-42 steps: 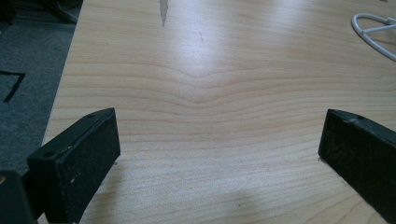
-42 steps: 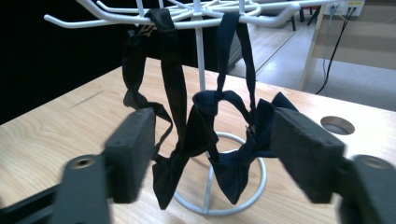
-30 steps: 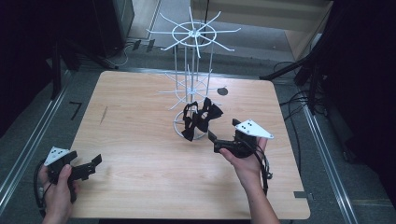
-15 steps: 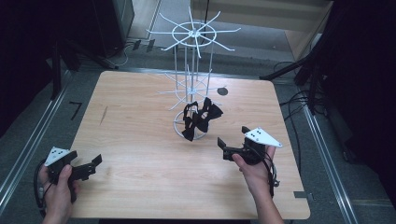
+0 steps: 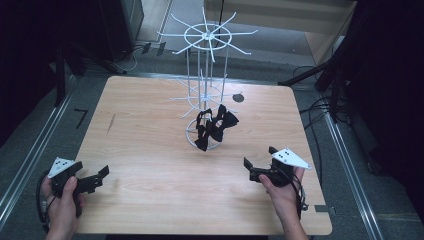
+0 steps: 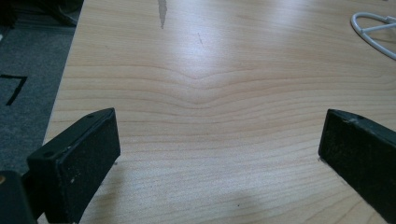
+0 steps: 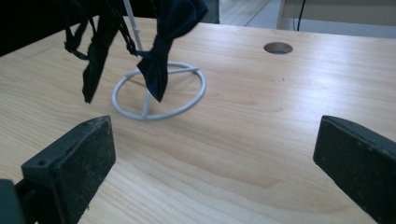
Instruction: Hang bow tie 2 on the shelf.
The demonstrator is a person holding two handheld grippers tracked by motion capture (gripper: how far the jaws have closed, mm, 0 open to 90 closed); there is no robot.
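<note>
Bow ties, 2 or so, hang low on the white wire rack mid-desk, drooping vertically. Right hand-held gripper sits nearer, ties to its far left, jaws released. Left hand-held gripper is also released, well apart.

A light wooden counter carries a white wire rack standing on a ring base. Dark bow ties hang from its lower arms, above the ring. A round hole lies in the counter just beside the rack. Grey floor surrounds the counter, with cables along one side.
</note>
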